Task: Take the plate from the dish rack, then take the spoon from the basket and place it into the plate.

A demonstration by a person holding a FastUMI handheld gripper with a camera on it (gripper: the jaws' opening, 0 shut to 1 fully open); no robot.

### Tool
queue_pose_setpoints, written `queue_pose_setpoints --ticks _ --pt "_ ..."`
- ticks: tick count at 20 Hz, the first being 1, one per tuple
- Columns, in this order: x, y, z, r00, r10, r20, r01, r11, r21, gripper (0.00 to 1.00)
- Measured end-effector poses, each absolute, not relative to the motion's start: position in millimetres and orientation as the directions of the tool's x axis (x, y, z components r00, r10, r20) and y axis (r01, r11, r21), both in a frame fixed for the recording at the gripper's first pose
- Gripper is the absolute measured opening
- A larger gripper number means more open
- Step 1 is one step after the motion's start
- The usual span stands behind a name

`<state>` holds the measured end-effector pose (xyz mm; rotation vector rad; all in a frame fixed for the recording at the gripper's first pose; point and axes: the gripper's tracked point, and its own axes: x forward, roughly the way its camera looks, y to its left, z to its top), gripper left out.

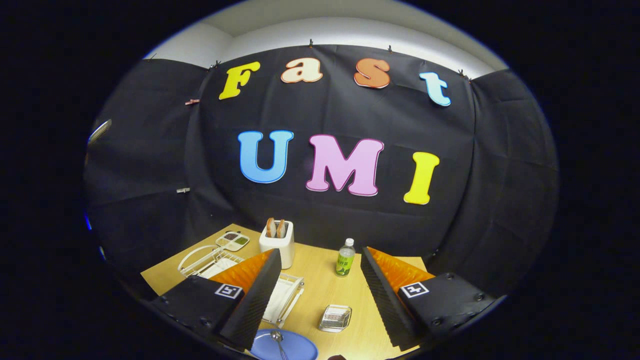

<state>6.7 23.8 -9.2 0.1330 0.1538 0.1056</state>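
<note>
Hand-held gripper (pixel 320 295) hangs level above the table, fingers spread wide and empty, spoon (pixel 278 341) apparently resting on the plate (pixel 300 347).

Blue plate (pixel 295 346), white toaster (pixel 278 243), green-labelled bottle (pixel 345 257), tan table (pixel 320 285).

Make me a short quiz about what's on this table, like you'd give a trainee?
1. True or false: the spoon already lies in the blue plate.
2. What stands in the slots of the white toaster? A) toast slices B) forks C) nothing
3. Fill in: the gripper has its fingers ____, with nothing between them but the table and a small clear dish.

Key: 1 true; 2 A; 3 open. The green-labelled bottle stands beyond the fingers, beside the toaster.
</note>
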Motion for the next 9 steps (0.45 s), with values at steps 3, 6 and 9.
queue_pose_setpoints --ticks 3,6,9 --pt "7 8 8 0.993 0.071 -0.09 -0.06 0.991 0.117 0.98" --pt "4 -2 14 0.996 0.059 -0.073 -0.05 0.992 0.117 0.98" --pt "0 -13 14 0.996 0.051 -0.067 -0.042 0.991 0.124 0.98"
